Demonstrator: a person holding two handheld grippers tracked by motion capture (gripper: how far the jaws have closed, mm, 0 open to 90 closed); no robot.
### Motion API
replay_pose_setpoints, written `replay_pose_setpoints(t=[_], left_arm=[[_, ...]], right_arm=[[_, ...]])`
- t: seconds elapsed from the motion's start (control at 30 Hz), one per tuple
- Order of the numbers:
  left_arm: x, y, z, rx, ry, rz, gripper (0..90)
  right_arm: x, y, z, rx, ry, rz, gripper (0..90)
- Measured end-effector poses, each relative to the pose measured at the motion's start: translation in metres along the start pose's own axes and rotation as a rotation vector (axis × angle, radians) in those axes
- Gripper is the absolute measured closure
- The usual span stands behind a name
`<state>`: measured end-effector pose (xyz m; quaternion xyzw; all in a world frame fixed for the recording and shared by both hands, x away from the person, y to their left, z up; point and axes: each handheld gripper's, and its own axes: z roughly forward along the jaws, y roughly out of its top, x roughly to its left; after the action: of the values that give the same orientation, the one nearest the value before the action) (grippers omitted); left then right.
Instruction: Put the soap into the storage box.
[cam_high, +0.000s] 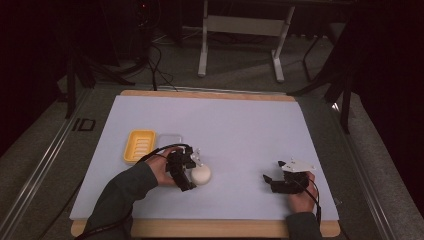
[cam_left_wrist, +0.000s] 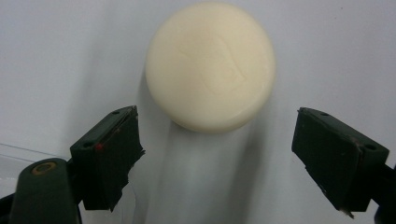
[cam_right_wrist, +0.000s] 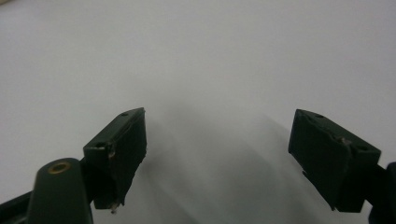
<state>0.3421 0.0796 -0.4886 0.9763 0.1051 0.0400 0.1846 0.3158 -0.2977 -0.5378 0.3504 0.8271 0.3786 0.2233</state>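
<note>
The left tool (cam_high: 192, 170) is seen with its jaws spread wide, nothing gripped between them. Just ahead of its pads (cam_left_wrist: 112, 154), in the left gripper view, the round cream soap bar (cam_left_wrist: 210, 65) is found lying flat on the white desk (cam_high: 240, 130), clear of both pads and touched by neither. In the high view the soap bar (cam_high: 202, 174) is placed just beside the tool's tip, on the near-left part of the desk, with the person's left hand (cam_high: 162, 170) wrapped around the tool body and a dark sleeve (cam_high: 122, 192) running in from the bottom edge.

Beyond the left tool, toward the far-left, a yellow ribbed soap dish (cam_high: 139, 146) is set on the desk, and a clear lid (cam_high: 169, 140) is laid just beside it on its right.

Well apart, on the near-right of the desk, the right tool (cam_high: 275, 172) is held low by the right hand (cam_high: 300, 195), its jaws also spread wide and empty, with bare white surface seen between them in the right gripper view.
</note>
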Motion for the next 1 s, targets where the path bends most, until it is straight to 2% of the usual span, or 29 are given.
replay_pose_setpoints(t=[0.33,1.0], left_arm=[[0.003,0.003,0.003,0.026,-0.003,0.004,19.1],[0.008,0.013,0.008,0.054,-0.021,0.009,14.6]], right_arm=[[0.000,0.000,0.000,-0.001,0.000,0.000,18.9],[0.000,0.000,0.000,0.000,0.000,-0.001,18.9]])
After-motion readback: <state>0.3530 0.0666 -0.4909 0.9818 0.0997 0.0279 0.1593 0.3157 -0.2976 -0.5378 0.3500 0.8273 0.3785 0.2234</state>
